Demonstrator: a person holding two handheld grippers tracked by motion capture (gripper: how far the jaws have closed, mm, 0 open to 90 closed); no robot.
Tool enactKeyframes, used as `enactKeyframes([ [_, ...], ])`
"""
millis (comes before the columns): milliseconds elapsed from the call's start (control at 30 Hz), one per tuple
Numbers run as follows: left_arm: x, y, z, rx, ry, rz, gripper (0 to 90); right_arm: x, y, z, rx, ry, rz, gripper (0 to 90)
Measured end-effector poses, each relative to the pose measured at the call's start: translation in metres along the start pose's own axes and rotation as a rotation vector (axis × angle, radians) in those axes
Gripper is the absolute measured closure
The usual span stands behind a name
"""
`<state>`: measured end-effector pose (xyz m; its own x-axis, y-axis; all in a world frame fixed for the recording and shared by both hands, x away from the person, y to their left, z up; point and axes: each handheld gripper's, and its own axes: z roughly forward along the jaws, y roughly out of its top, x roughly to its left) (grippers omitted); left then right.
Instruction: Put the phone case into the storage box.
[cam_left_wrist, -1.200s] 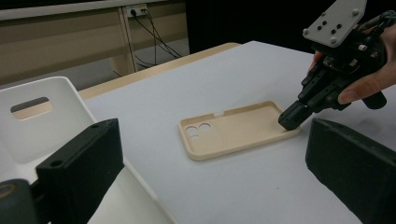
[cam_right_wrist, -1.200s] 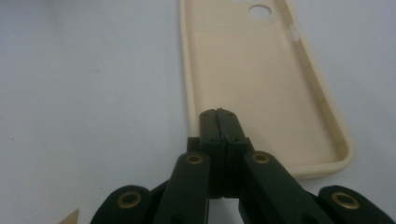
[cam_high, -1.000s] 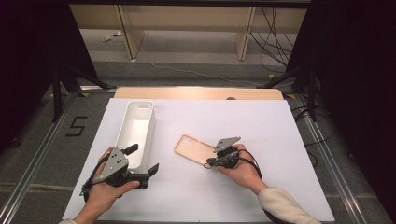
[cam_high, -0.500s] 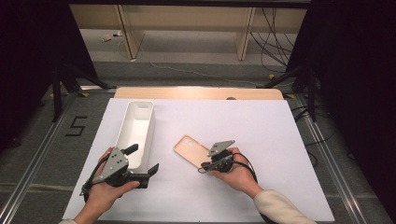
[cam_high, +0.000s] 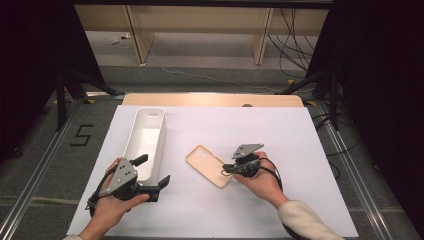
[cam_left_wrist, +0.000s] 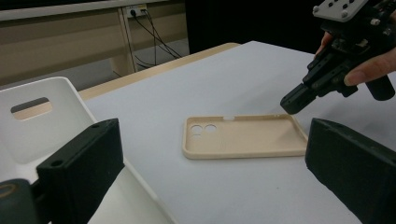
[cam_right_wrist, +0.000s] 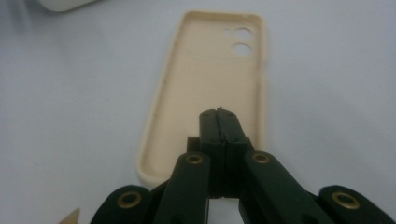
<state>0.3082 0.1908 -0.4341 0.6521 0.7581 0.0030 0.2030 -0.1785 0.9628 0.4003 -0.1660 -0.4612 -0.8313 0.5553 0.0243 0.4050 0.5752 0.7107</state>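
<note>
A beige phone case lies open side up on the white table cover, roughly at the middle of the sheet and turned at a slant, its two round camera holes at the end farther from the right gripper; in the left gripper view the phone case rests flat with its raised rim all round, and in the right gripper view the phone case runs away from the camera with the holes at its far end; the right gripper has its two black jaws pressed together with nothing between them, their joined tip poised over the near end of the case, though whether it touches the case floor cannot be told; in the left gripper view the right gripper slants down toward the case's near corner, held in a hand; the left gripper sits near the front left of the sheet with its jaws spread wide and empty, one jaw over the near end of the white plastic bin, the other over the sheet beside it; the bin, long and narrow with a handle slot in its end wall, stands left of the case and well apart from it.
</note>
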Motion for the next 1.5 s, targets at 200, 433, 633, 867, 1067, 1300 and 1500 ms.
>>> enactKeyframes([
  [200,0.000,0.000,0.000,0.001,0.001,0.002,4.0,-0.023,-0.015,-0.013,0.034,-0.068,0.037,90.0],
  [433,0.000,0.000,0.000,0.001,0.000,0.001,4.0,-0.025,-0.021,-0.005,0.081,-0.060,0.036,90.0],
  [633,0.000,0.000,0.000,0.002,-0.003,0.005,4.0,-0.026,-0.018,0.001,0.073,-0.066,0.023,90.0],
  [867,0.000,0.000,0.000,0.001,-0.002,0.001,4.1,-0.020,-0.016,0.011,0.101,-0.057,-0.015,90.0],
  [1067,0.000,0.000,-0.001,0.000,-0.003,-0.001,4.1,-0.018,-0.016,0.009,0.110,-0.049,-0.021,90.0],
  [1300,0.000,0.000,-0.001,0.000,-0.003,-0.001,4.1,-0.013,-0.017,0.007,0.126,-0.035,-0.036,90.0],
  [1500,0.000,0.000,-0.001,0.000,-0.003,0.001,4.1,-0.007,-0.015,0.006,0.147,-0.020,-0.019,90.0],
])
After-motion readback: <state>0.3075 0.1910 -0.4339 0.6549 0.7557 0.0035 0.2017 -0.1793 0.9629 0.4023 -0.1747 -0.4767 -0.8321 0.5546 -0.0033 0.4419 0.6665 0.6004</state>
